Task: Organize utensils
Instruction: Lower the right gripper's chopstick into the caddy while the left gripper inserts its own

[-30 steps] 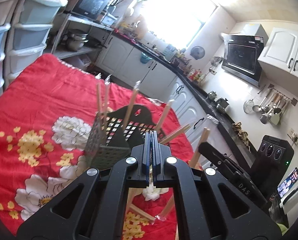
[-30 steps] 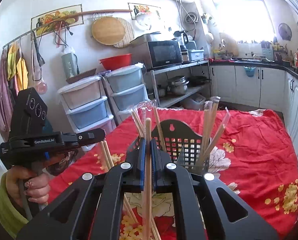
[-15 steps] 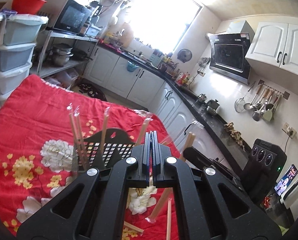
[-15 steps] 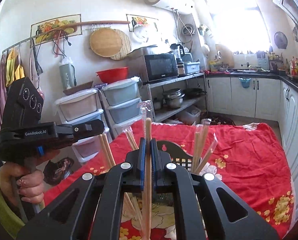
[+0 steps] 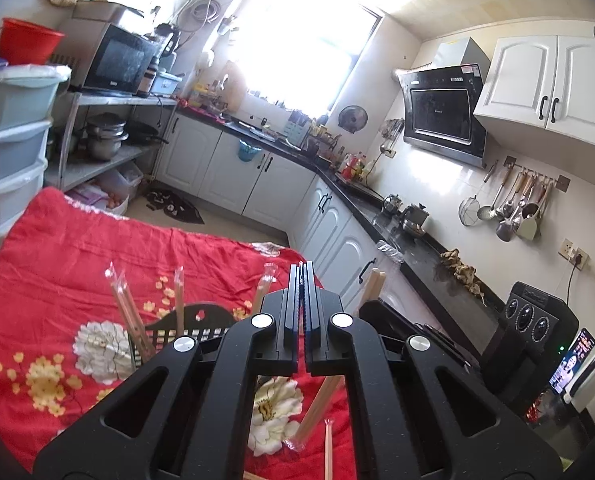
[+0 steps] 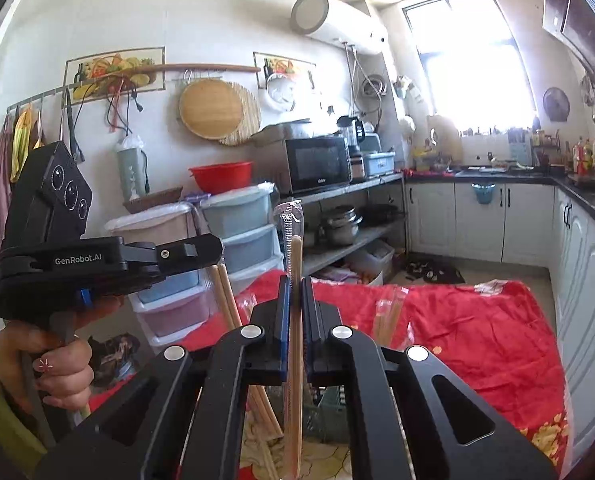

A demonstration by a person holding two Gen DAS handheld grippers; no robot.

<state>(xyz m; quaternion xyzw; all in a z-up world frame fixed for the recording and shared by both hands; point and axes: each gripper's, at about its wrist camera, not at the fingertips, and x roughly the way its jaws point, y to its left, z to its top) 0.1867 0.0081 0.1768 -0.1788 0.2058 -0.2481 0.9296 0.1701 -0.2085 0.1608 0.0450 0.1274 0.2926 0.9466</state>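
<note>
Step in hand: wrapped chopsticks (image 6: pixel 296 250) held up, pinched tight in right gripper (image 6: pixel 295 285), above black basket (image 5: pixel 195 318) on red cloth (image 5: pixel 77 248). Left gripper (image 5: pixel 302 278) clenched, nothing seen inside. Next, likely: lower slowly, aim for a basket slot, then let go.

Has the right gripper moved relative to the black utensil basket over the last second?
Yes. The right gripper, shut on wrapped chopsticks, has risen: the black utensil basket now sits low behind its frame.
</note>
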